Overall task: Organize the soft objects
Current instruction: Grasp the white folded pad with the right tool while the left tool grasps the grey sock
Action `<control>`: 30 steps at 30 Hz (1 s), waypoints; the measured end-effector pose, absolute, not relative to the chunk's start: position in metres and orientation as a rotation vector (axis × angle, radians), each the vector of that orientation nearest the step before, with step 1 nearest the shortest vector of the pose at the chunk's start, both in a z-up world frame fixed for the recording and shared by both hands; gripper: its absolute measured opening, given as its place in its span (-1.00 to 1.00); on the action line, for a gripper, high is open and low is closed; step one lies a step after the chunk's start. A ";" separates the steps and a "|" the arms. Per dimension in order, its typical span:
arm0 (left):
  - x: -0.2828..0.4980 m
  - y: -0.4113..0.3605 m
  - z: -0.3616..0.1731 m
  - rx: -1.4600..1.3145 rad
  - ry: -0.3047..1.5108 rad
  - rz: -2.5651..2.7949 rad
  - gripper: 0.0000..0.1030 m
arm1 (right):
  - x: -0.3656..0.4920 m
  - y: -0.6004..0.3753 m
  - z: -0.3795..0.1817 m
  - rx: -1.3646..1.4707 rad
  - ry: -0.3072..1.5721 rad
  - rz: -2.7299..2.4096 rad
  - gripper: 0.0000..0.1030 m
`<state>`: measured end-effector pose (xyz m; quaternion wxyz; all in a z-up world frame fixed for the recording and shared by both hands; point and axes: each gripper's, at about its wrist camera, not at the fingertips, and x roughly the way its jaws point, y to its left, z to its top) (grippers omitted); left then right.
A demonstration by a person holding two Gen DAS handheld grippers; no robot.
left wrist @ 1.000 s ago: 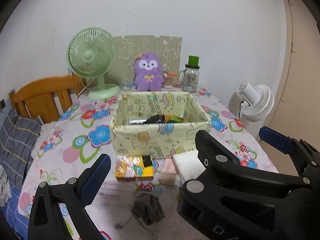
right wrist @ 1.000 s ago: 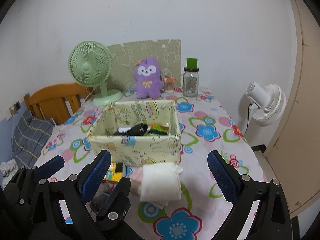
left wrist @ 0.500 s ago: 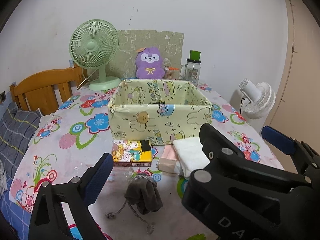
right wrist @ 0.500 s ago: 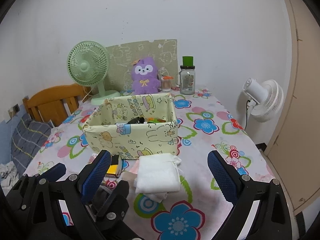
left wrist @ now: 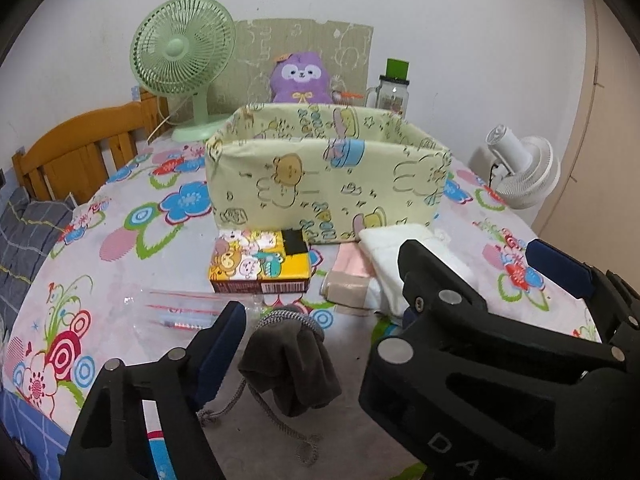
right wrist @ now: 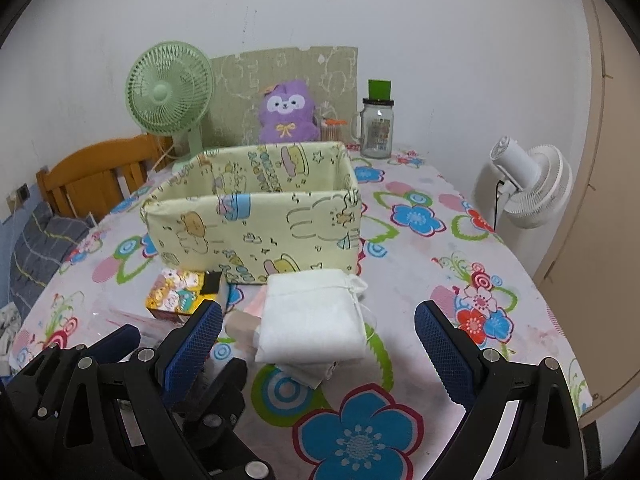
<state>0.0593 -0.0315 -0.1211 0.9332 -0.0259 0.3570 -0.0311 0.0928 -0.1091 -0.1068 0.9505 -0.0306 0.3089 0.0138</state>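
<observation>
Our left gripper (left wrist: 384,308), jaws closing, has the grey drawstring pouch (left wrist: 290,364) between them, untouched. Our right gripper (right wrist: 318,344) hangs wide apart around the white folded cloth (right wrist: 314,316), near the table's (right wrist: 420,256) front edge before the yellow fabric bin (right wrist: 256,224).

Fabric bin (left wrist: 328,184) mid-frame on the bench (left wrist: 120,264), cartoon box (left wrist: 260,268) and folded cloth (right wrist: 314,316) just before it, drawstring pouch (left wrist: 288,364) lower centre, desk fan (left wrist: 182,56) upper left, plush (left wrist: 300,78) and jar (right wrist: 377,130) behind the bin.
</observation>
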 end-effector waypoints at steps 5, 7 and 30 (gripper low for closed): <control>0.064 -0.029 -0.131 -0.059 0.753 -0.067 0.45 | 0.099 -0.107 -0.116 -0.074 0.652 0.030 0.91; 0.065 -0.029 -0.134 -0.057 0.754 -0.066 0.40 | 0.100 -0.106 -0.120 -0.088 0.659 0.030 0.91; 0.088 -0.028 -0.140 -0.054 0.746 -0.048 -0.19 | 0.135 -0.108 -0.136 -0.065 0.732 0.058 0.78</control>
